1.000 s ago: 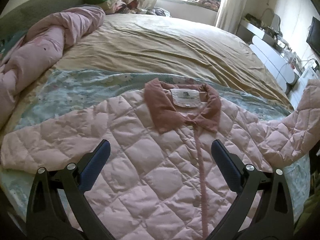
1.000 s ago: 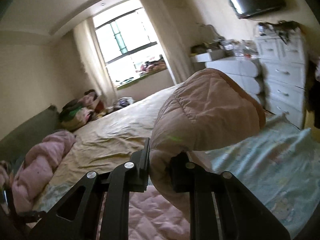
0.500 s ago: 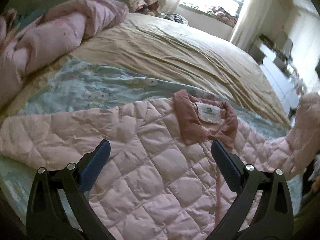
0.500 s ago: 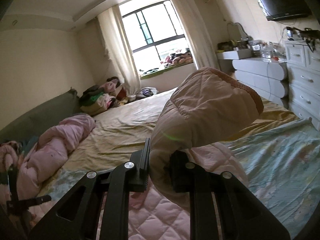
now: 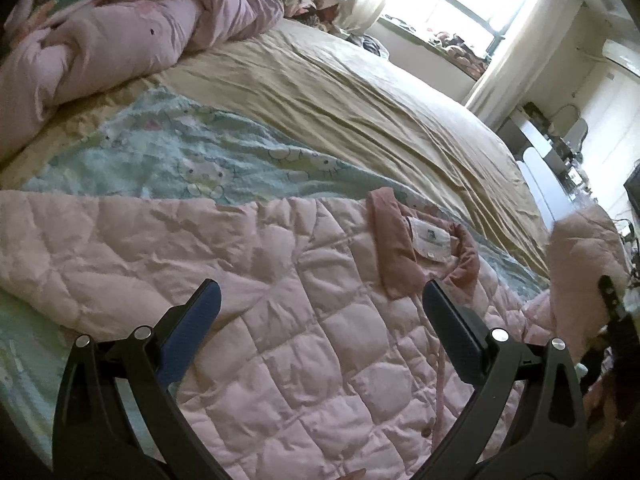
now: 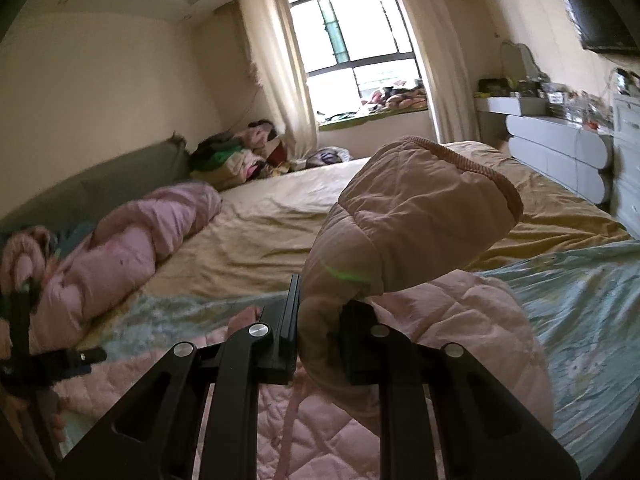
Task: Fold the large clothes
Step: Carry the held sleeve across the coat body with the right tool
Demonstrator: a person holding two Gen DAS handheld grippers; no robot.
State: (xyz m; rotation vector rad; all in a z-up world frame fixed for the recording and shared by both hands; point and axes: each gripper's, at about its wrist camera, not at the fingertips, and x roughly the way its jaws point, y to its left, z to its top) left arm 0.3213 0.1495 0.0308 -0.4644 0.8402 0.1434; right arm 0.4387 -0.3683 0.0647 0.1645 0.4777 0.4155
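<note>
Jacket: a pink quilted jacket [image 5: 288,320] lies front up on the bed [image 5: 360,92], spread flat over a pale blue printed sheet [image 5: 168,160], its darker pink collar [image 5: 394,240] toward the far side; flat like this, its panels can be folded over one another.
Right gripper: the right gripper [image 6: 318,320] is nearly closed, pinching the right sleeve [image 6: 408,216] a little below its ribbed cuff [image 6: 480,168].
Sleeve: lifted clear of the bed, the cuff end flops over above the jaws; held up this way, it looks ready to be carried across the jacket's chest.
Left gripper: the left gripper [image 5: 320,312] hangs wide and empty above the jacket's chest, gripping no fabric; I judge it is placed to steady the body or take the far sleeve [image 5: 80,240].
Far sleeve: stretched out flat on the sheet, not yet folded.
Surroundings: a rolled pink duvet [image 5: 112,40] lies well apart near the headboard.
Risk: puffy fabric may spring back open.
</note>
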